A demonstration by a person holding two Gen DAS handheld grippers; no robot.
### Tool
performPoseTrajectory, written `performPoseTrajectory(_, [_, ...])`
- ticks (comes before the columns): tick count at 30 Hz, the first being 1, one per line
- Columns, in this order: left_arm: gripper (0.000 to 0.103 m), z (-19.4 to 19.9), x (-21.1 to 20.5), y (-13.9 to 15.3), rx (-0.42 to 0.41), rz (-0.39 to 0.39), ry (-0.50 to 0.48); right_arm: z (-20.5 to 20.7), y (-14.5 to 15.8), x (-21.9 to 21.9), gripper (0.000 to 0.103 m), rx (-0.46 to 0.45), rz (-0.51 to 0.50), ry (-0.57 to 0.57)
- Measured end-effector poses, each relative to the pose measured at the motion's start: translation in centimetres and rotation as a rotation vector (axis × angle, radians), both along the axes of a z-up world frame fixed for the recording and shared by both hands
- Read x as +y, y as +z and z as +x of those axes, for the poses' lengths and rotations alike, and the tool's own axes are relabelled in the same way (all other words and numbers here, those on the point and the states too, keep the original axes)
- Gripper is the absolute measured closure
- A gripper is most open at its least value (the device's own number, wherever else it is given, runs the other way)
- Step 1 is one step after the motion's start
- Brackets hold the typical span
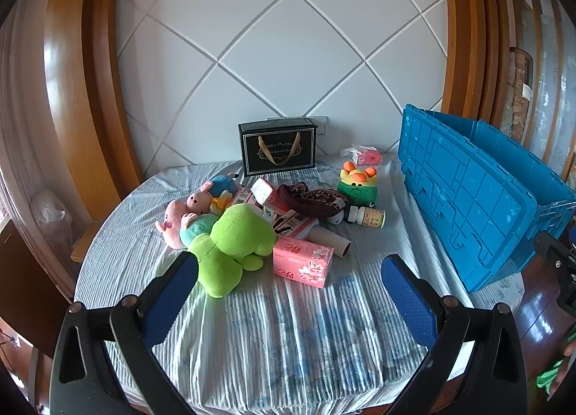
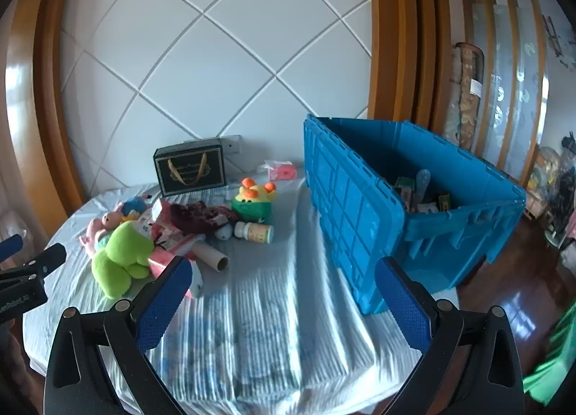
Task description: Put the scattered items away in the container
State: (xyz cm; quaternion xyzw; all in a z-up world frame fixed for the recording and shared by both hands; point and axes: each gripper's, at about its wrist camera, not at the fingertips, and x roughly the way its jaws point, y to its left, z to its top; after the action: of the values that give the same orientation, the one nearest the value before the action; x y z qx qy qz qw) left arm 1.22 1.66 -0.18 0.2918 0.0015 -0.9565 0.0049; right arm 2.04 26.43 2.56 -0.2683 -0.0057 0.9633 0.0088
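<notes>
A round table under a pale blue-and-white striped cloth (image 1: 273, 325) carries a heap of scattered things, and the big blue plastic crate (image 2: 360, 213) standing at the cloth's right edge serves as the landmark for all of them. Its hinged lid hangs open down the side facing the heap, and a few boxes and a pale stick-like item already lie inside (too small to name).

Left of the crate and well apart from it lies the pile. Nearest the camera is a lime-green plush toy (image 1: 230, 246), with a pink floral tissue pack (image 1: 302, 260) touching its right side. A cardboard tube (image 1: 331, 240) lies just behind the pack. Further from the crate, a pink pig plush (image 1: 180, 217) sits against the green toy. Behind these come pink-and-white cartons, a dark maroon patterned cloth pouch (image 1: 313, 199) and, closer to the crate, a white-capped pill bottle (image 1: 367, 217) on its side. A green-and-yellow plush with orange knobs (image 1: 356, 183) stands just behind the bottle. Nearer the wall, an opened pink tissue pack (image 1: 363, 155) lies just left of the crate's far corner, and a black gift box with gold ribbon handles (image 1: 277, 148) stands upright further left.

The left gripper (image 1: 288, 289) hovers above bare cloth in front of the pile, blue-padded fingers spread wide, nothing between them. The right gripper (image 2: 284, 292) hangs likewise spread and empty, its right finger in front of the crate's near corner.
</notes>
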Motion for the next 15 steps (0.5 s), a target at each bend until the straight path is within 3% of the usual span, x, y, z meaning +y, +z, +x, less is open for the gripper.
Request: performPoseTrajectory(15, [0.0,-0.19,0.08,0.25,-0.007,0.002,0.021,-0.18,0.06,0.29,0.0,0.003,0.002,0.016])
